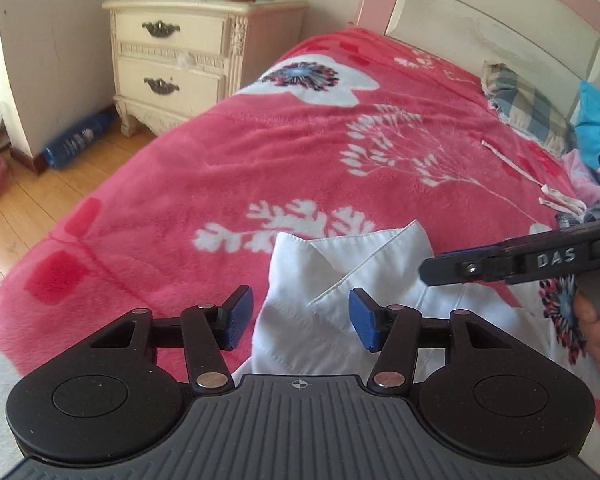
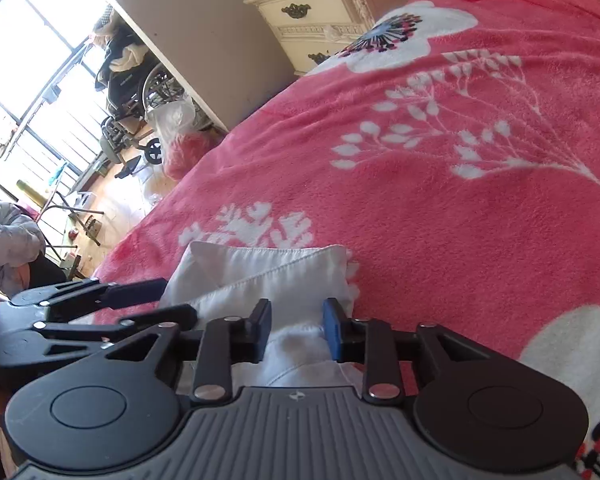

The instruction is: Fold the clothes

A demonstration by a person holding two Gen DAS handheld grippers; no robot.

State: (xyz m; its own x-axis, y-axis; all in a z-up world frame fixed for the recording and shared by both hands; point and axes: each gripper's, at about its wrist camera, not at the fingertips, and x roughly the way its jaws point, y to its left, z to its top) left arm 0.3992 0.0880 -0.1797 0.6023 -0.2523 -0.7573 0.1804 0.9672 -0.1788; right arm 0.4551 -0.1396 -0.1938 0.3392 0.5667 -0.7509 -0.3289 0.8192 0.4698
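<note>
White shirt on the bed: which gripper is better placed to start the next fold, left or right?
Right. The right gripper already has white shirt fabric bunched between its pads; the left gripper hovers open above the collar.

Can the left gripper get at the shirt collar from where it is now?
Probably yes. The left gripper stands open right over the white shirt, the collar just ahead with nothing between. The right gripper sits off to the side, not blocking.

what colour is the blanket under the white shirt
Pinkish-red blanket with white flower and branch prints, clearest in the left wrist view; the shirt lies on it.
</note>
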